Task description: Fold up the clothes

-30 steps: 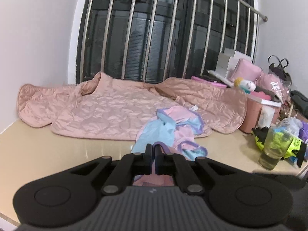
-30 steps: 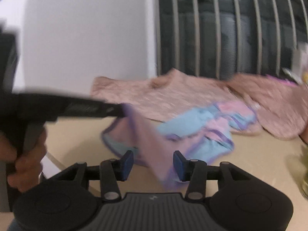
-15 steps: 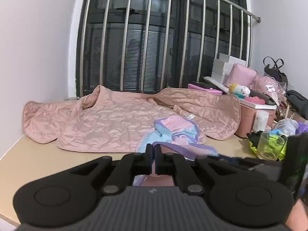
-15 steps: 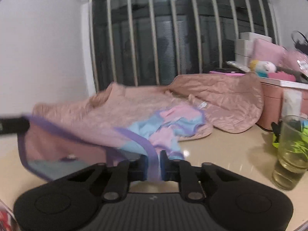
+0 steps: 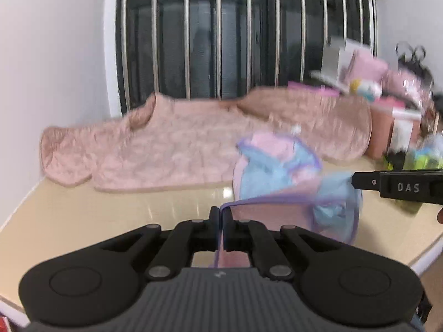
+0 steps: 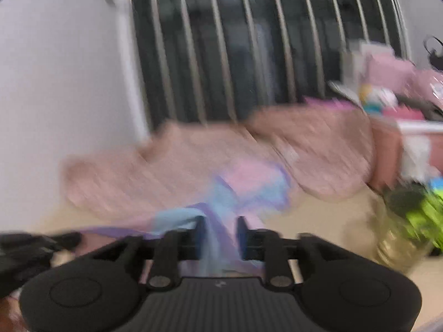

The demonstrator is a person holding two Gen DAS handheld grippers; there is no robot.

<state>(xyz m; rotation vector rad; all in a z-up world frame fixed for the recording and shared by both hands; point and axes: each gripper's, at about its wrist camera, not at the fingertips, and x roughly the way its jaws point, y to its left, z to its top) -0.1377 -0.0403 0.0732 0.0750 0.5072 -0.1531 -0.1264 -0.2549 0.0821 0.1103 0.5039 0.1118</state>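
Observation:
A small pink and light-blue garment with purple trim (image 5: 279,177) hangs lifted above the beige table (image 5: 110,210). My left gripper (image 5: 220,218) is shut on its purple edge. My right gripper (image 6: 220,232) has its jaws apart with a gap, and the garment (image 6: 218,238) runs between them; in the left wrist view its black finger (image 5: 398,186) reaches the cloth from the right. A quilted pink jacket (image 5: 177,149) lies spread flat behind, also shown in the right wrist view (image 6: 166,171). Both views are blurred.
Metal window bars (image 5: 249,33) stand behind the jacket. Boxes, a pink bin (image 5: 384,135) and bags crowd the right side. A drinking glass (image 6: 398,235) and a neon-green item (image 6: 426,207) stand at the right. A white wall (image 5: 55,69) bounds the left.
My right gripper was shut on the garment's purple trim half a second ago; its jaws now stand apart. Both grippers have moved quickly and the garment is stretched between them, off the table.

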